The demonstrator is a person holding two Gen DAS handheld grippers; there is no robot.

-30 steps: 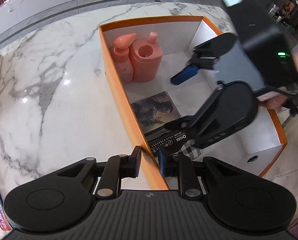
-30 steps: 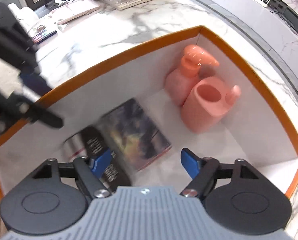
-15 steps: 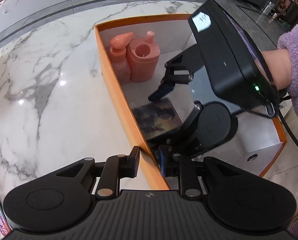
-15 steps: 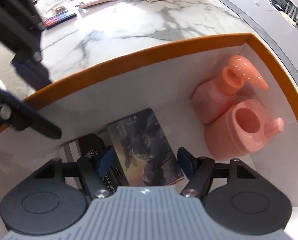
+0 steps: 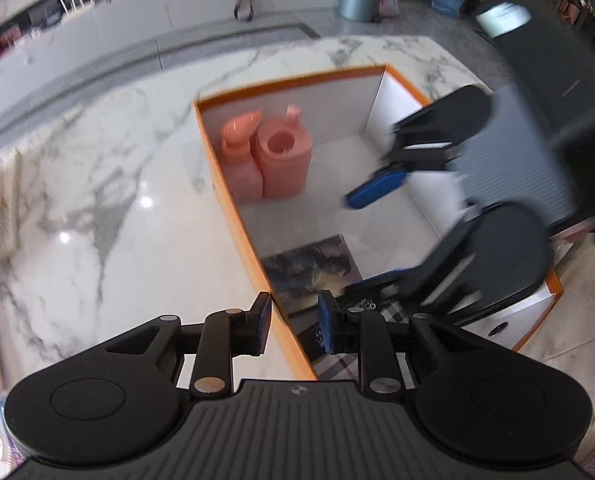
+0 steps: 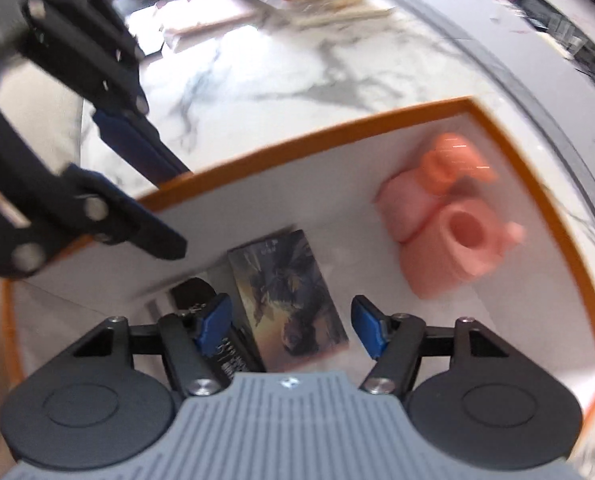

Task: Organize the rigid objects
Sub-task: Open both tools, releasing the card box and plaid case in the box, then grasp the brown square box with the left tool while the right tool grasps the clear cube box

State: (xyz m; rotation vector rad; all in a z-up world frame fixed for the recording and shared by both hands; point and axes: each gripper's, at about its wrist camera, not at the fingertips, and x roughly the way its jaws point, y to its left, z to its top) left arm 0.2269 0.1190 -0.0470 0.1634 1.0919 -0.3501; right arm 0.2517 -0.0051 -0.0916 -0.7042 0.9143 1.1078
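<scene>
Flat on the floor of the orange box (image 6: 337, 136) lies the picture box (image 6: 293, 300), long axis running away between the right gripper (image 6: 291, 330) fingers, which stand apart, empty. Left gripper (image 5: 293, 328) straddles the box wall, opening.

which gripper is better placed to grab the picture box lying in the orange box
Right. The right gripper hangs over the picture box with its pads on either side, not touching. The left gripper straddles the orange box wall, its jaws opening.
</scene>
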